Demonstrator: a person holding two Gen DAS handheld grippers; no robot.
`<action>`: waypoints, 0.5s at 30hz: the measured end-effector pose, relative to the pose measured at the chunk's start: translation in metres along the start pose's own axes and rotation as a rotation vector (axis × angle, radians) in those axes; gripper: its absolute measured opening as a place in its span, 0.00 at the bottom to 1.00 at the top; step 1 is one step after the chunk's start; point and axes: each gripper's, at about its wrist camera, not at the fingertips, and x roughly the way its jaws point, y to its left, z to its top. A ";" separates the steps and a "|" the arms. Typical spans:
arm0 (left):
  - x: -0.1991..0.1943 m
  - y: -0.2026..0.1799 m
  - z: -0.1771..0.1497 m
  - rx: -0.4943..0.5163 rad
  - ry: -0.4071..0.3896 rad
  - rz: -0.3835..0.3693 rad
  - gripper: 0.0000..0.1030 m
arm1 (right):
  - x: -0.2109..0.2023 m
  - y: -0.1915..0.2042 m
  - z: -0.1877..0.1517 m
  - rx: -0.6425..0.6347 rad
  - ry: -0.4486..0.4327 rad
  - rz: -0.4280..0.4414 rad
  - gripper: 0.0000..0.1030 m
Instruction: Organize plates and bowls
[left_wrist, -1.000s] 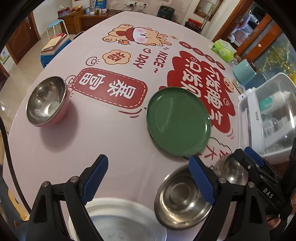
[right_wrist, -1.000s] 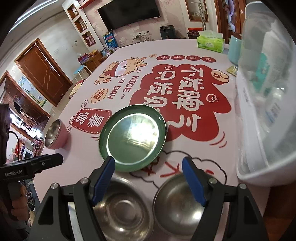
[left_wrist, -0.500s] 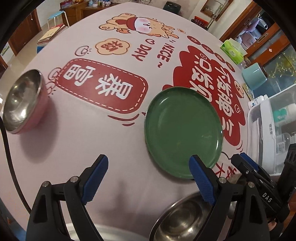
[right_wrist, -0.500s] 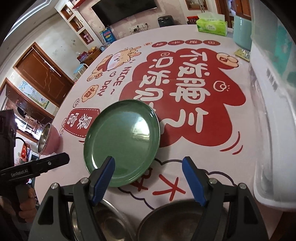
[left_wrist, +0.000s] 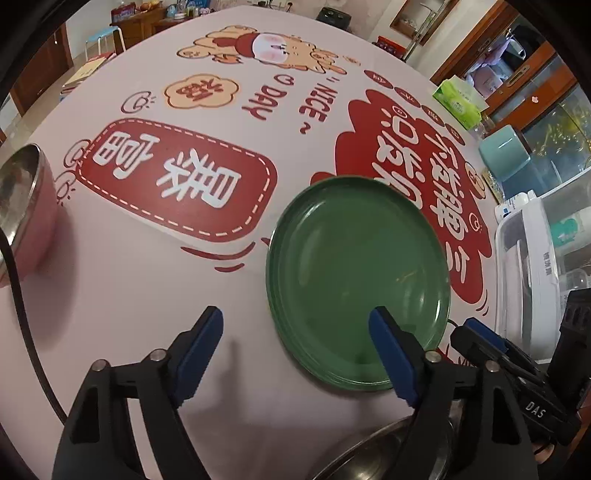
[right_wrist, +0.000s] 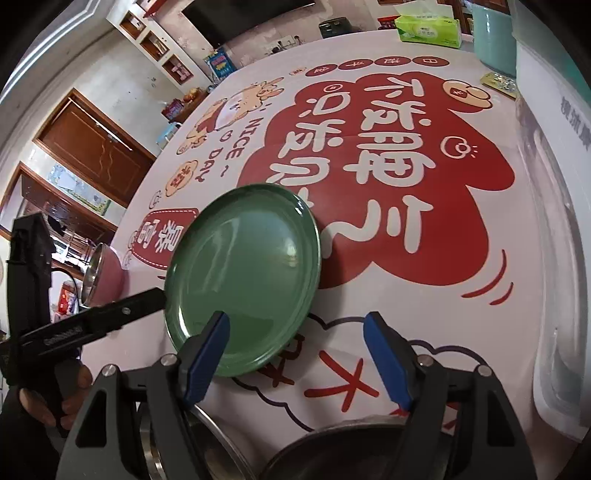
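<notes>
The round dark-green plate (left_wrist: 356, 284) lies flat and empty on the pale printed tablecloth (left_wrist: 147, 295), its far edge overlapping the big red cloud-shaped print. In the left wrist view it sits just right of centre; the left gripper (left_wrist: 295, 354) hangs over the cloth at 6 o'clock, its right blue pad (left_wrist: 391, 360) above the plate's near rim and its left pad over bare cloth. Its jaws are closing, wide apart, with only that near-left edge of the plate below the gap and nothing pinched. In the right wrist view the right gripper (right_wrist: 297, 356) hovers at 6 o'clock with its jaws spread and nothing clasped; its left pad (right_wrist: 205, 356) overlaps the plate's near edge, its right pad stands over the cloth's red strokes. At 9 o'clock from the plate stands a pink bowl with a shiny steel lining (left_wrist: 22, 214), well apart; nothing can be seen in the part of its interior that shows. Two stainless steel bowls (right_wrist: 332, 450) sit at the bottom edge of the right wrist view, mostly hidden behind the gripper. At 3 o'clock a white translucent plastic box (left_wrist: 532, 280) holds bottles, blurred. Beyond it, around 1 o'clock, are a teal container (left_wrist: 506, 155) and a green tissue pack (left_wrist: 458, 101).
</notes>
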 end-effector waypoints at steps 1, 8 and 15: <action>0.002 0.000 0.000 -0.004 0.003 -0.004 0.73 | 0.002 0.001 0.000 -0.008 0.002 0.003 0.73; 0.015 0.001 0.001 -0.040 0.021 -0.008 0.55 | 0.012 0.005 0.001 -0.037 0.024 0.008 0.60; 0.021 -0.001 0.005 -0.040 -0.002 -0.003 0.44 | 0.019 0.003 0.001 -0.054 0.041 0.005 0.46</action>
